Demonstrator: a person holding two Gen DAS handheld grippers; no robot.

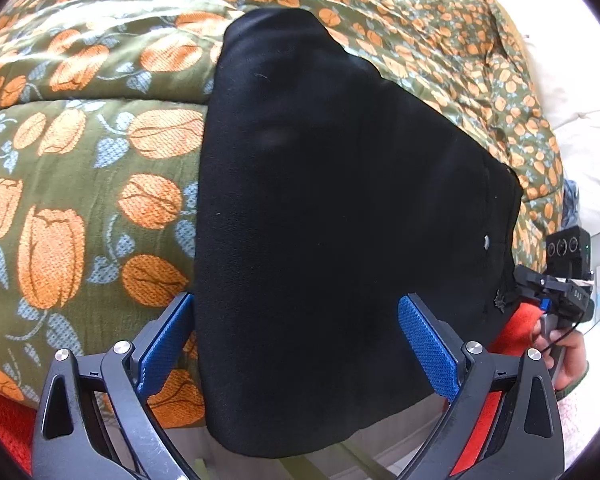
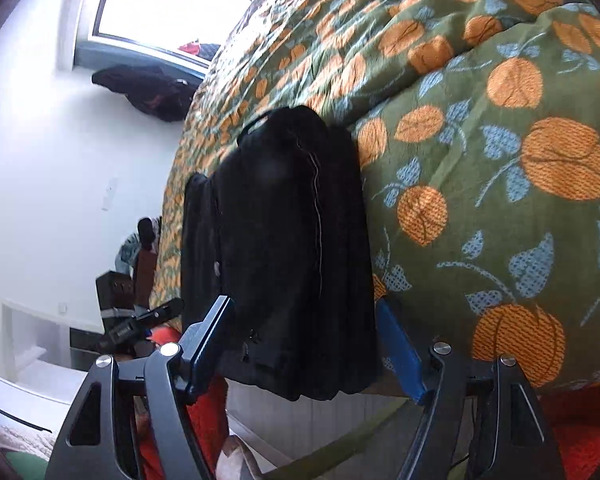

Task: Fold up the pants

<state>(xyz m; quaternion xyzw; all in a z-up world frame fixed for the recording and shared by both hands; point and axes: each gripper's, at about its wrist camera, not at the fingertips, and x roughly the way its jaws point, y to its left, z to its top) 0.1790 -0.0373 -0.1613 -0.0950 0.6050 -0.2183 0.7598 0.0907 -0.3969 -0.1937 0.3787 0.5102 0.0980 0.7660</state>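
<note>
Blue-padded jaws of the left gripper [image 1: 296, 344] and right gripper [image 2: 304, 344] are held apart, clamping nothing, each straddling the near hem of the black pants [image 1: 340, 220], probably for another fold. Beyond, the floral bedspread [image 1: 80, 160] is left open.

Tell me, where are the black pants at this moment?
In both wrist views the black pants lie folded on the green floral bedspread, their near end hanging over the bed's edge.
</note>
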